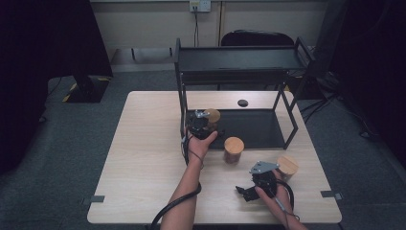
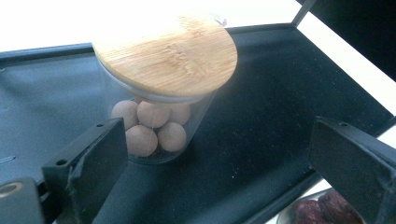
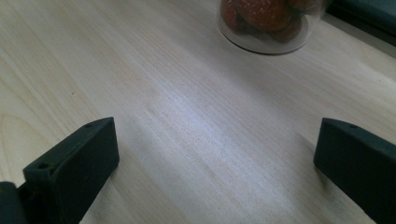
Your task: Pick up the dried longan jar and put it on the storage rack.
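High view: the left gripper [image 1: 205,120] is at the left front corner of the rack's lower shelf [image 1: 258,129], at a lidded jar [image 1: 212,115]; the right gripper [image 1: 250,190] lies near the table's [image 1: 143,158] front edge. Left gripper view: jaws spread, the jar [image 2: 161,112] of pale balls stands on the shelf just ahead, unclamped. Right gripper view: jaws spread over bare tabletop [image 3: 187,121].

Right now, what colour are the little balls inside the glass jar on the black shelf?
Pale pinkish-beige balls, clearest in the left gripper view.
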Available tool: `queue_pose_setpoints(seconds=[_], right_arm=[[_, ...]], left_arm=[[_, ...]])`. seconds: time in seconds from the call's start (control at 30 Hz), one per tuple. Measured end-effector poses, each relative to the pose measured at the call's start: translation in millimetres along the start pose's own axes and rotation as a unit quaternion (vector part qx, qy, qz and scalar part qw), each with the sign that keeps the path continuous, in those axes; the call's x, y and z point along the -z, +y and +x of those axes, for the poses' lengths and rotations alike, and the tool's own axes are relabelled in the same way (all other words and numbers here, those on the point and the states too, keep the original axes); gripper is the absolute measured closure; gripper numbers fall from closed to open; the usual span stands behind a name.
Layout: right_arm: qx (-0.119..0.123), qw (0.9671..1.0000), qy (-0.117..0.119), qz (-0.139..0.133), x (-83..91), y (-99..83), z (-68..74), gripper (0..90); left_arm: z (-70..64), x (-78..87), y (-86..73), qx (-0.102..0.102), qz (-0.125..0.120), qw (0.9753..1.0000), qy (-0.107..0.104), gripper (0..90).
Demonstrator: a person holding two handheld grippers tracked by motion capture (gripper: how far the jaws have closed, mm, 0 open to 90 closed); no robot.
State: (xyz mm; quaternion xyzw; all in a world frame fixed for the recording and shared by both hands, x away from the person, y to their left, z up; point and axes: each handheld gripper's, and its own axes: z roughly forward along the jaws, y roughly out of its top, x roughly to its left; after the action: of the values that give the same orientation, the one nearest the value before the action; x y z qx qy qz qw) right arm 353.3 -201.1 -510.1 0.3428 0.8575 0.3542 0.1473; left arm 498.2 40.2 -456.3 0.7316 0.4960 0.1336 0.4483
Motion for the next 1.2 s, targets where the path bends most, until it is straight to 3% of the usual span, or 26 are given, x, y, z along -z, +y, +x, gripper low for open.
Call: queue_pose_setpoints(seconds=[0.77, 1.2], right_arm=[[0.000, 1.0000, 0.000, 0.000, 0.0, -0.1, 0.1, 0.0], [0.000, 1.0000, 0.000, 0.000, 0.0, -0.1, 0.1, 0.0]], left_arm=[[-5.4, 14.8, -8.7, -0.006, 0.000, 0.9997, -0.024, 4.7], [-3.8, 22.3, -16.5, 0.000, -0.002, 0.9994, -0.036, 4.6]])
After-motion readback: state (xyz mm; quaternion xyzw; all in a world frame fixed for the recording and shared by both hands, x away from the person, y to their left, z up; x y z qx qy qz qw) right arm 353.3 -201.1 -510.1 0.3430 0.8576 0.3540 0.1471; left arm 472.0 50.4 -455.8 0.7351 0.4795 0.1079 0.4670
